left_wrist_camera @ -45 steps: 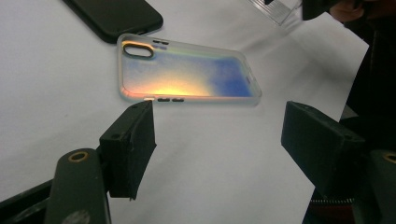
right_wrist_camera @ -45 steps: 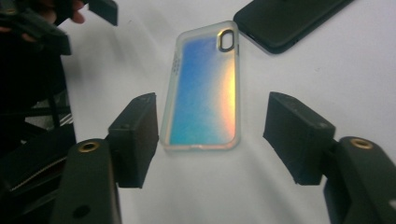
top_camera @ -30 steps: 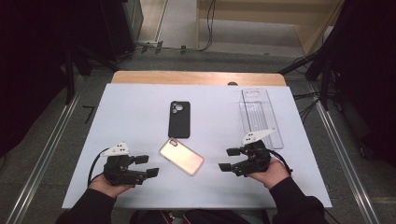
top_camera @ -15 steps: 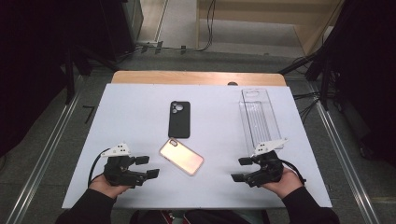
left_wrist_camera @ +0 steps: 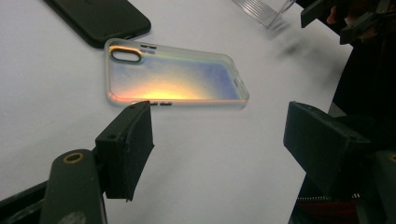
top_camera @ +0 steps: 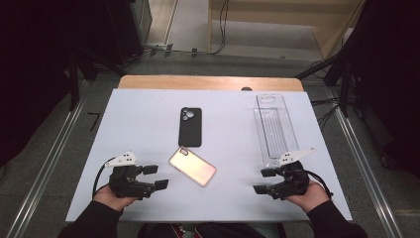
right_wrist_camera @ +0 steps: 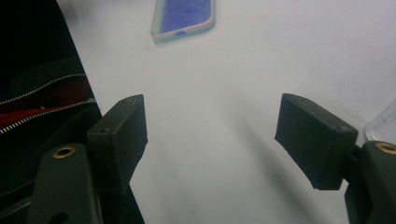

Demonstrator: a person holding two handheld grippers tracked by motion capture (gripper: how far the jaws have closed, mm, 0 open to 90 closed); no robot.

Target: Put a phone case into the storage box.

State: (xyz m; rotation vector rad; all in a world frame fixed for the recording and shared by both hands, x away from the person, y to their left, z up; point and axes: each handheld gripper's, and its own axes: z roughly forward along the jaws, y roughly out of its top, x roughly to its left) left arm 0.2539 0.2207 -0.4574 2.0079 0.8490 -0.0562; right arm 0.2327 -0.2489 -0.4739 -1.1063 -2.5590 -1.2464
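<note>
Iridescent phone case (top_camera: 192,166) lies flat between 2 empty grippers: left gripper (top_camera: 154,177) and right gripper (top_camera: 262,181), jaws apart. Clear tray (right_wrist_camera: 383,125) cut off at frame edge in right gripper view.

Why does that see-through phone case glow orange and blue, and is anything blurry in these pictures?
In the left gripper view the iridescent clear phone case catches light, orange near its close edge, blue farther along; the other gripper at top right is smeared. In the right gripper view it reads blue and soft. In the high view it looks pale gold on the white table.
</note>
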